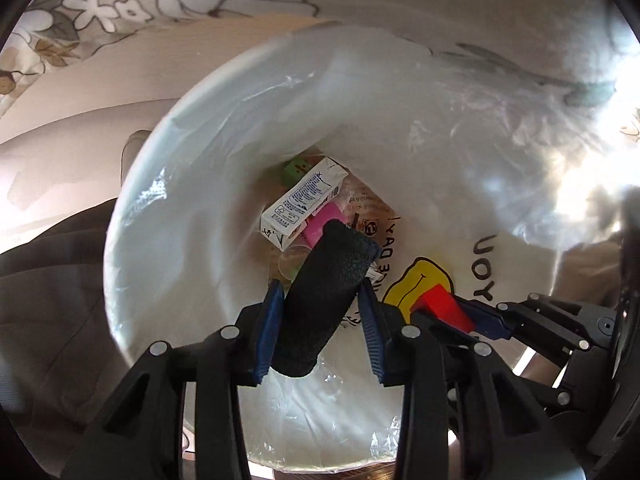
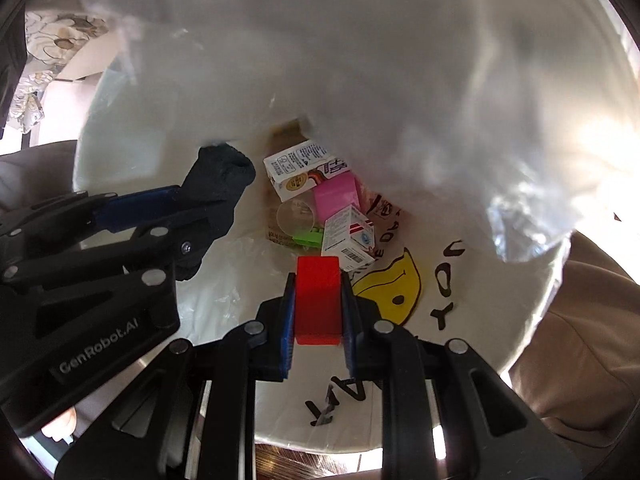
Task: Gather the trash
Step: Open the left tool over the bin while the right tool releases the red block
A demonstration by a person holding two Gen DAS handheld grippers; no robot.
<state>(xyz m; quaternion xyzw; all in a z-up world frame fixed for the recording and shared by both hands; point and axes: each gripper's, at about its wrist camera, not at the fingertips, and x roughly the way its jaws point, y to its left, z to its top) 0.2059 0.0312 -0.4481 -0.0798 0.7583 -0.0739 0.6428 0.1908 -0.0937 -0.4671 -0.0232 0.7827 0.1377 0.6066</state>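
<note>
Bin: a round white trash bin fills both views, seen from above. A clear plastic liner drapes over its rim and inner wall. Black lettering and a yellow cartoon shape are printed on the inside.

Surroundings: floral fabric lies beyond the bin's far rim in the left wrist view. Brown fabric sits beside the bin at the right of the right wrist view.

Left gripper: held over the bin's mouth. Its blue-padded fingers are clamped on a black foam cylinder, one pad on each side. The cylinder tilts, with its far end pointing down toward the bin floor.

Right gripper: just beside the left one, also over the bin's mouth. Its fingers are pressed against both sides of a red block, gripping it above the yellow shape.

Trash at the bottom: a white printed carton lies on its side. Touching it is a pink block. A smaller white box with a barcode sits next to that. A green piece shows between them, beside a clear round lid. All are piled together on the bin floor.
</note>
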